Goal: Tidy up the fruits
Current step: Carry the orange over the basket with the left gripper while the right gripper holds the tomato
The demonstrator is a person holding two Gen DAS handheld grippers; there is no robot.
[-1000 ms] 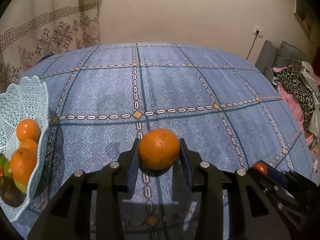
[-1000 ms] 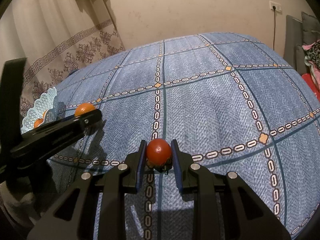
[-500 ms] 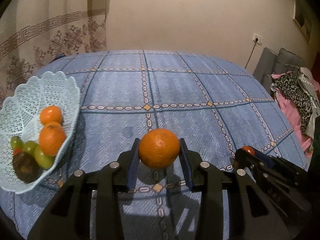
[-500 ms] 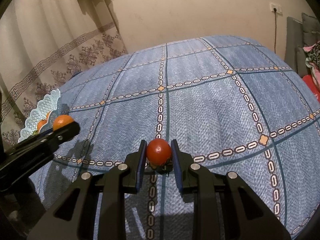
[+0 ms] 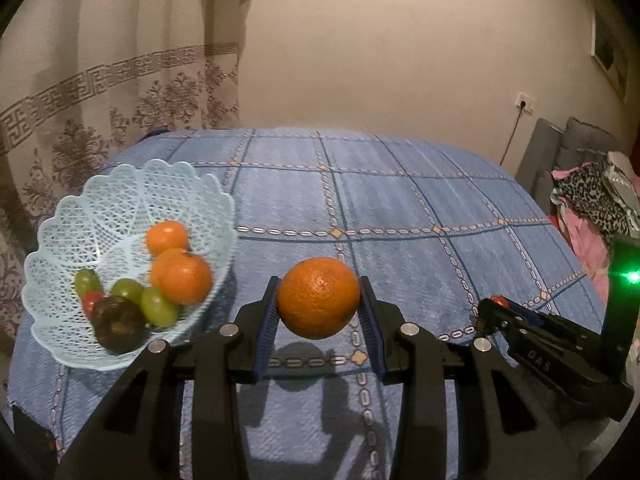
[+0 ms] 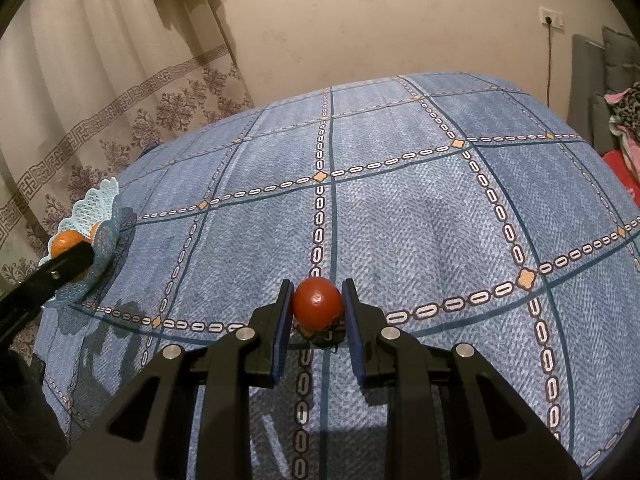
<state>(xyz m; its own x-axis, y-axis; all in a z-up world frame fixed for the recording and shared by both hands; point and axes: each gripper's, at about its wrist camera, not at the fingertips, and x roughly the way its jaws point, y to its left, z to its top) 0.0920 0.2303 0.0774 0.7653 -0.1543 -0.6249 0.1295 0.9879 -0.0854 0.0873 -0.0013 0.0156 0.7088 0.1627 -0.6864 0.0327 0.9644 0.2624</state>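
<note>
My left gripper [image 5: 319, 312] is shut on a large orange [image 5: 319, 297], held above the blue tablecloth just right of a pale blue lattice basket [image 5: 188, 184]. The basket holds two oranges [image 5: 181, 272], green grapes [image 5: 158, 306], a small red fruit and a dark round fruit [image 5: 118, 324]. My right gripper [image 6: 316, 312] is shut on a small red tomato [image 6: 318, 303] above the cloth. In the left wrist view the right gripper [image 5: 496, 308] shows at the lower right with the tomato [image 5: 499, 301]. In the right wrist view the basket [image 6: 94, 208] sits far left, partly behind the left gripper's finger.
A blue chequered cloth [image 6: 400, 208] covers the table. A patterned curtain [image 5: 80, 100] hangs behind the basket on the left. A grey sofa with clothes [image 5: 588, 184] stands to the right of the table. A wall socket [image 5: 525, 102] is on the back wall.
My left gripper has lifted and drawn back with the orange, so the whole basket has come into its view. The right gripper keeps the tomato and has risen slightly.
</note>
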